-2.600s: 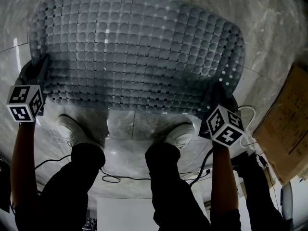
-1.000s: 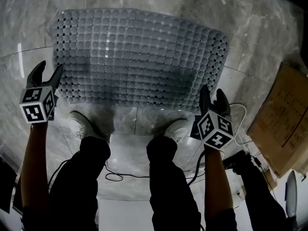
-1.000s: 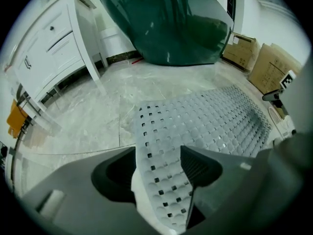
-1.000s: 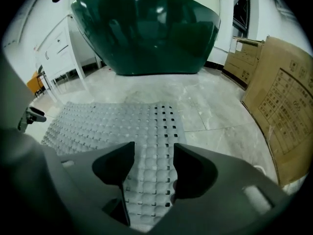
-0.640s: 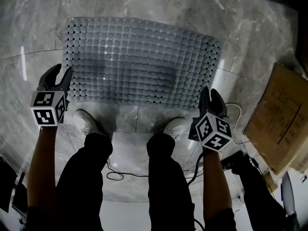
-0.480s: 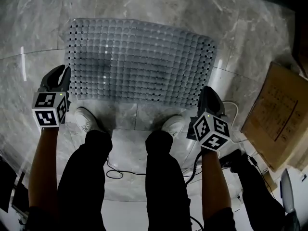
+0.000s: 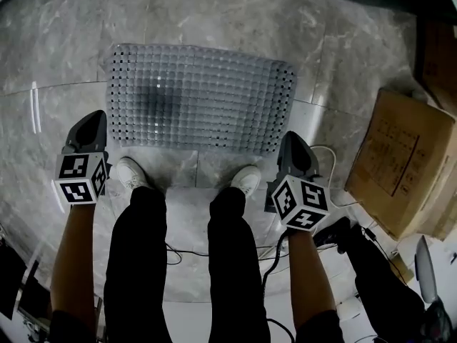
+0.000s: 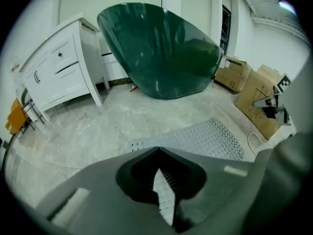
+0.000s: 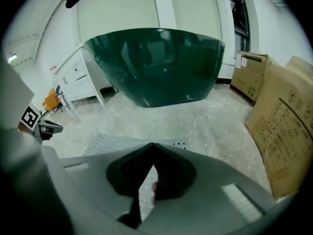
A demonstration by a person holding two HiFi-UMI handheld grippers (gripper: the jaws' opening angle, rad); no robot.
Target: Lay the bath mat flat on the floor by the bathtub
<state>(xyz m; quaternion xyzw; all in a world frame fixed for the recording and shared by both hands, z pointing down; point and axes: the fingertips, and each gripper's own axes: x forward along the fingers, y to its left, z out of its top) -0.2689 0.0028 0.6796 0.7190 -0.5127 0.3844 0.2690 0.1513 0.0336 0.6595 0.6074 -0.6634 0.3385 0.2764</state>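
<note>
Below the head camera, the bath mat lies flat on the floor at twelve o'clock, no longer held. Left gripper view: the left gripper has closed empty, with the bathtub beyond at twelve. Right gripper view: the right gripper likewise (the task looks done).

the bath mat is pale grey, with a regular grid of round bumps and rows of small dark holes along its edges. the floor is grey marble with lighter veins. the bathtub is dark green, the cabinet white, the cardboard box brown. the left hand-held gripper and right hand-held gripper are dark grey, each with a cube of black-and-white squares.
</note>
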